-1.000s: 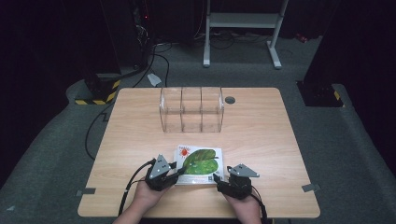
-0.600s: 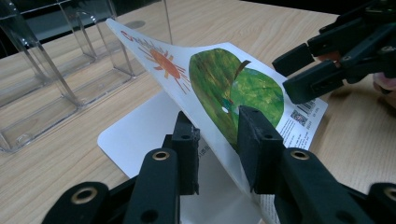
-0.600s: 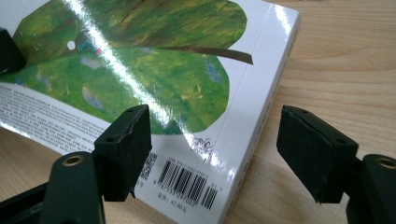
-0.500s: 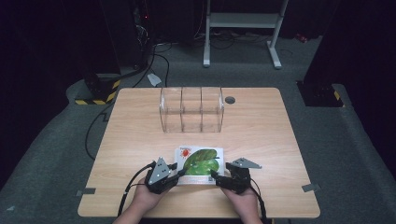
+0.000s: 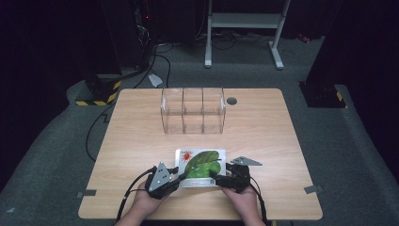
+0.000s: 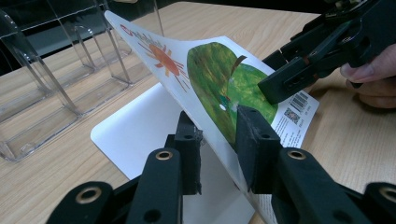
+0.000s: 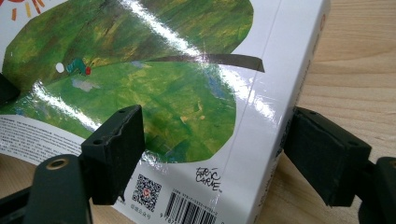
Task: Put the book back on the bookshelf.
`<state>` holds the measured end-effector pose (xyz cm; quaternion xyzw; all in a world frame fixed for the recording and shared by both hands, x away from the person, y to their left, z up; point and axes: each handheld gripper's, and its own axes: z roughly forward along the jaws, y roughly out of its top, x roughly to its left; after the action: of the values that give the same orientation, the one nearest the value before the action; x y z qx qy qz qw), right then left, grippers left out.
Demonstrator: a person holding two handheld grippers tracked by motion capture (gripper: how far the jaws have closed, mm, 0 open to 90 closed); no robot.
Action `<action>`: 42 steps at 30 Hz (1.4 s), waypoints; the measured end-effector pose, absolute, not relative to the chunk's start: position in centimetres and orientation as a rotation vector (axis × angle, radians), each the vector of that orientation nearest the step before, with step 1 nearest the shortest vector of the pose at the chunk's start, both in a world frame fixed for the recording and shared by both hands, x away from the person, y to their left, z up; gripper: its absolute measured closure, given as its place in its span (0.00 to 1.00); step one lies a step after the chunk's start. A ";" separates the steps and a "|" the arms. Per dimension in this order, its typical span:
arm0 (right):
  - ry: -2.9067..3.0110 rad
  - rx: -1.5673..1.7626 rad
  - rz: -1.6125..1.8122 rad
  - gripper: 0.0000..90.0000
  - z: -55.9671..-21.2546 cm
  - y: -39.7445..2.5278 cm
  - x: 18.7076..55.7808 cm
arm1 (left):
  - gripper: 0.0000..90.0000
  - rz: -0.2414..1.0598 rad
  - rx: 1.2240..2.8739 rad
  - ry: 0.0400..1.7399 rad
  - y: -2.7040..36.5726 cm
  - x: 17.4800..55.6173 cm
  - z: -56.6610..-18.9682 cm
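Item: picture book [image 5: 201, 165], thin glossy hardback, white with a large green leaf and a small orange sun, barcode at one corner. Location: near edge of the wooden table [image 5: 263, 141], between the person's two hands, well short of the clear three-bay organiser [image 5: 193, 111] standing farther back. Condition: cover lifted at a slant off the white page beneath — the book is partly open. Left gripper [image 6: 219, 140]: jaws either side of the raised cover's edge, close in on it (whether they actually pinch the board cannot be told). Right gripper [image 7: 210, 149]: jaws apart, straddling the spine side, one over the leaf, the other outside the spine on the table; not closed. Handling, as judged: light, stiff in the boards, floppy at the hinge, and slick under the gloss — a shallow pinch may slide off. Best hold is likely across the spine, where all leaves are bound; a grip on the cover alone lets the body swing down.
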<state>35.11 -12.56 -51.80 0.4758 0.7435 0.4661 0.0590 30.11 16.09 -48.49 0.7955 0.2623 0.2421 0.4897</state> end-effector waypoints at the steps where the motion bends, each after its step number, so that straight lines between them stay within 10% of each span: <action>1: 2.252 1.438 1.412 0.24 -51.8 -12.6 35.1 | 0.79 0.587 1.932 0.643 16.1 30.1 -48.5; 42: 2.051 1.289 1.360 0.39 -49.5 -12.5 32.6 | 0.84 0.496 1.893 0.824 16.9 31.4 -49.2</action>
<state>32.60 -12.49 -49.54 0.4563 0.7262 0.4814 0.1806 31.38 16.87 -49.18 0.7785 0.3390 0.2040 0.4872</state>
